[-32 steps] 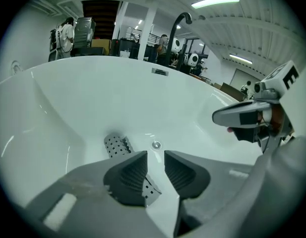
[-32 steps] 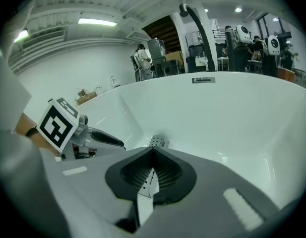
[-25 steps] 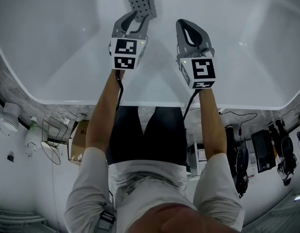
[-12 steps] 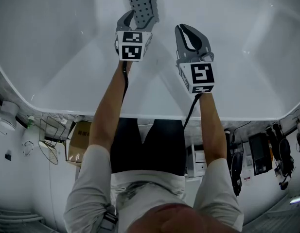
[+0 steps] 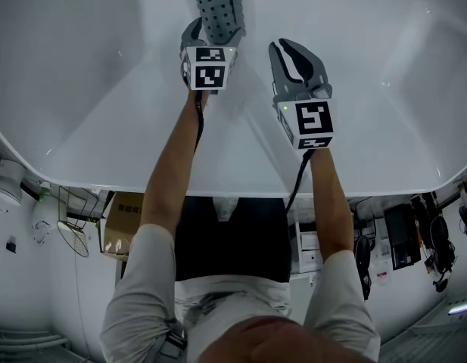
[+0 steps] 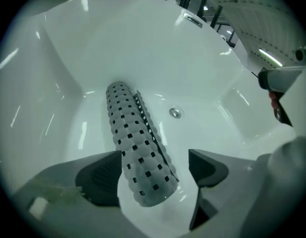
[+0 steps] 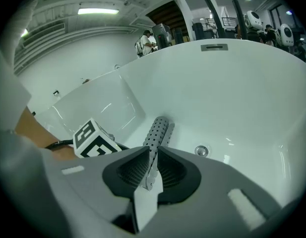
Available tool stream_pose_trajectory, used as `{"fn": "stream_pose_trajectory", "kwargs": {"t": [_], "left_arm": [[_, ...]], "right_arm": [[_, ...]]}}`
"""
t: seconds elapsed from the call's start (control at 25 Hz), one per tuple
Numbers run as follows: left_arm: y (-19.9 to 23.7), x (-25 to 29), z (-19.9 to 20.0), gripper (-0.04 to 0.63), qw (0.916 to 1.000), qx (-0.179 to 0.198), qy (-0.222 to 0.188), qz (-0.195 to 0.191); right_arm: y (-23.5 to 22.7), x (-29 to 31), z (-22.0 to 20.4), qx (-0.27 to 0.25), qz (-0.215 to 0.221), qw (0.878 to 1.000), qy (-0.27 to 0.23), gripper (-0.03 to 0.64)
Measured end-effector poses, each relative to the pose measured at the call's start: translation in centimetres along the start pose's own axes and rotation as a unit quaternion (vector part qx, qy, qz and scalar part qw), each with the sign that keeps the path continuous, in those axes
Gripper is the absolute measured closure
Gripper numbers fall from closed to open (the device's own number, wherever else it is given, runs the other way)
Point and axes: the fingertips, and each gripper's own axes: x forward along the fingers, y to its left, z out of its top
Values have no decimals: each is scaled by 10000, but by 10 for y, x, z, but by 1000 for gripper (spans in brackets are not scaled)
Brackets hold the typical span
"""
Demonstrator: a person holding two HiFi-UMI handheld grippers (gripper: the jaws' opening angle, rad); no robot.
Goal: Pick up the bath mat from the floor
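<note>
Lower now, left claw [image 6: 153, 165] has just been opening astride the rolled bath mat [image 6: 133, 133]; right claw [image 7: 150, 157] is clenched, empty. Sink deeper before squeezing.

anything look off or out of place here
Yes: the bath mat isn't spread flat on a floor. It lies rolled into a tube on the bottom of a white bathtub, near the drain. Nothing looks spilled or damaged.

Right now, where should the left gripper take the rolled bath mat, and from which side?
Probably its near end, from above, jaws across the roll. The bath mat lies rolled into a tube on the tub floor, and the left gripper, its jaws just opened wider, straddles that end without pressing it.
</note>
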Motion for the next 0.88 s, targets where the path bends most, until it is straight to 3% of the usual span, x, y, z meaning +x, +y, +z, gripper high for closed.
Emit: {"fn": "stream_pose_trajectory", "kwargs": {"t": [0.08,0.88], "left_arm": [[2,11,-4,140,9997,-204,108,-2],[22,84,-31,12,9964,-778,91,317]], "right_arm": [[1,3,-3,-26,20,10000,51,565],[-2,39,-31,-71,203,9995,226,560]]}}
